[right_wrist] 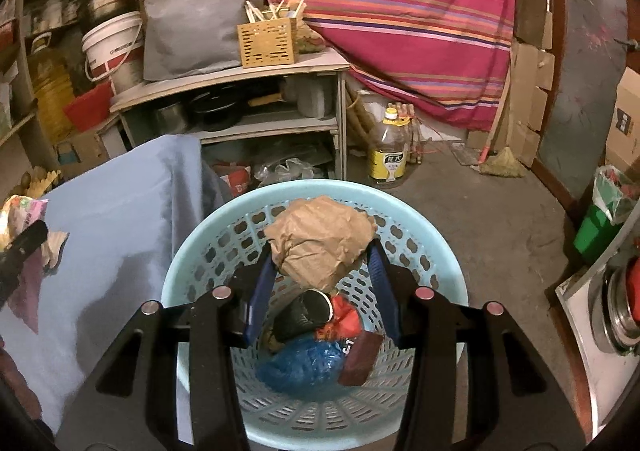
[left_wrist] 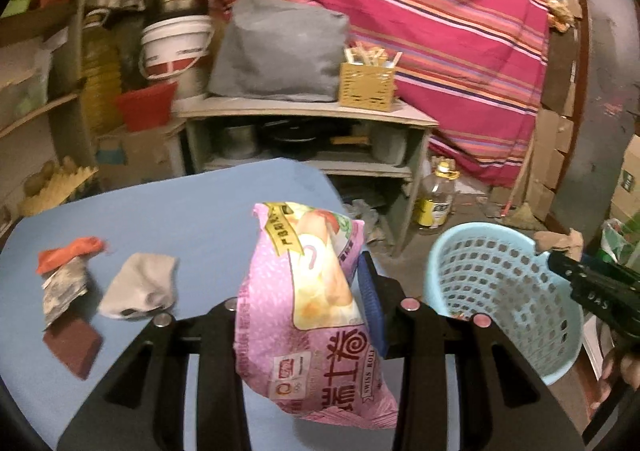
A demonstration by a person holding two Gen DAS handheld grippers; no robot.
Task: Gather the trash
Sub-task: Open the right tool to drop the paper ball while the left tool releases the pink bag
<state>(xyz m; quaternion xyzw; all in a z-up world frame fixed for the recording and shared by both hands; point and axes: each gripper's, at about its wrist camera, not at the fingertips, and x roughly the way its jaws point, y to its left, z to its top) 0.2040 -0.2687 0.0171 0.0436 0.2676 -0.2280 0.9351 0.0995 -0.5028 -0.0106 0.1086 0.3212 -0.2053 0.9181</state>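
My left gripper [left_wrist: 304, 303] is shut on a pink Swiss-roll snack bag [left_wrist: 308, 315] and holds it above the blue table [left_wrist: 192, 203]. On the table at the left lie an orange-and-grey wrapper [left_wrist: 66, 271], a grey crumpled cloth [left_wrist: 140, 287] and a dark red wrapper [left_wrist: 74, 343]. My right gripper [right_wrist: 322, 263] is shut on a crumpled brown paper ball [right_wrist: 320, 241] over the light blue perforated basket [right_wrist: 436, 251]. The basket [left_wrist: 472, 275] holds a blue bag [right_wrist: 300, 367], a red wrapper and a black cup.
A grey shelf unit [right_wrist: 240, 83] with a yellow utensil box [right_wrist: 266, 41] stands behind the table. An oil bottle [right_wrist: 388, 151] stands on the floor. A striped pink cloth [right_wrist: 400, 11] hangs behind. A green bin [right_wrist: 600, 227] is at the right.
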